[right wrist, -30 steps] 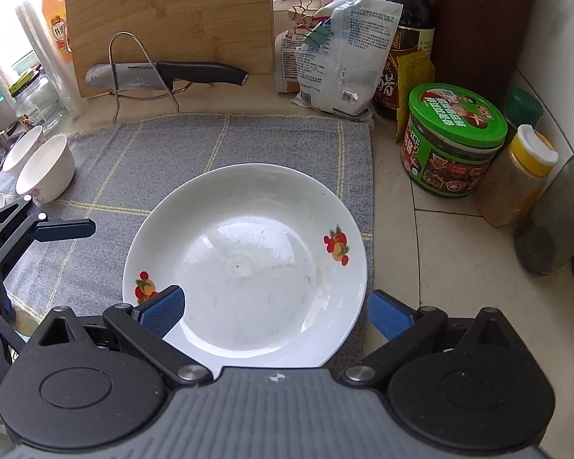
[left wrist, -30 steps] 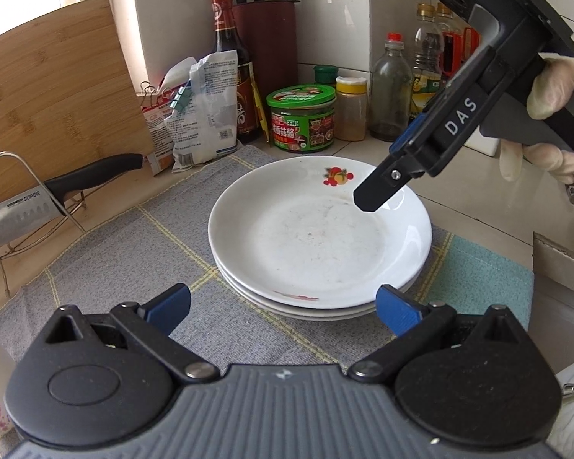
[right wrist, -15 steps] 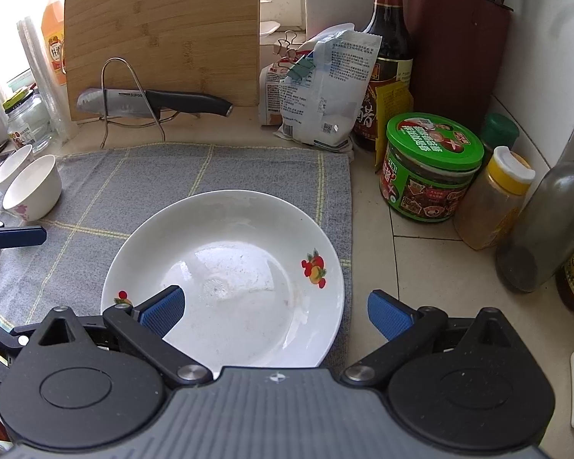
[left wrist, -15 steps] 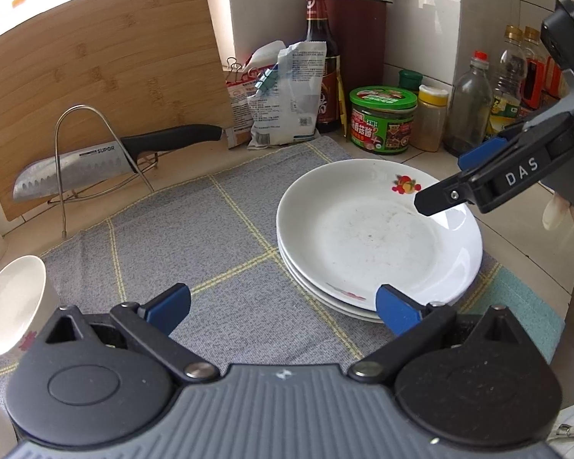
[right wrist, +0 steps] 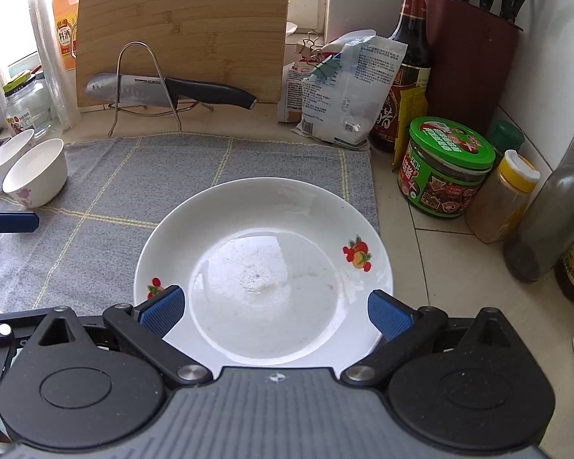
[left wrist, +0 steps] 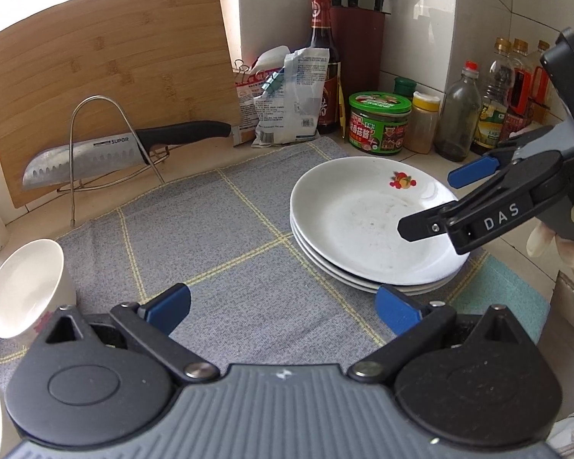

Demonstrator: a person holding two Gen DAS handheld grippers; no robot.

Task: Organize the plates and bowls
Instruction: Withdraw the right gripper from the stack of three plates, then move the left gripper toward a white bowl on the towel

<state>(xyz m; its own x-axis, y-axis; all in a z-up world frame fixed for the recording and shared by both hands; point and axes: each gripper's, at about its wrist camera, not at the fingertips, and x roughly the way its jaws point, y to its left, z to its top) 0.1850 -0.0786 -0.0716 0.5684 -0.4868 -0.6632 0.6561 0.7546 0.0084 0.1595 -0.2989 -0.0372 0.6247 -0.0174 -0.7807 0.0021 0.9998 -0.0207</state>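
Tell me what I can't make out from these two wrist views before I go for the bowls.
- Plate stack: lower plates show only as rims, the top plate covers them in both views.
- Bowls: total count unclear; the left wrist view cuts some off at its edge.
- Jar labels: print too small to read.
- Right gripper: contact with the plate unclear.

White plates (right wrist: 264,267), red fruit motif; grey cloth (left wrist: 210,237), yellow grid; green-lidded jar (right wrist: 445,168).
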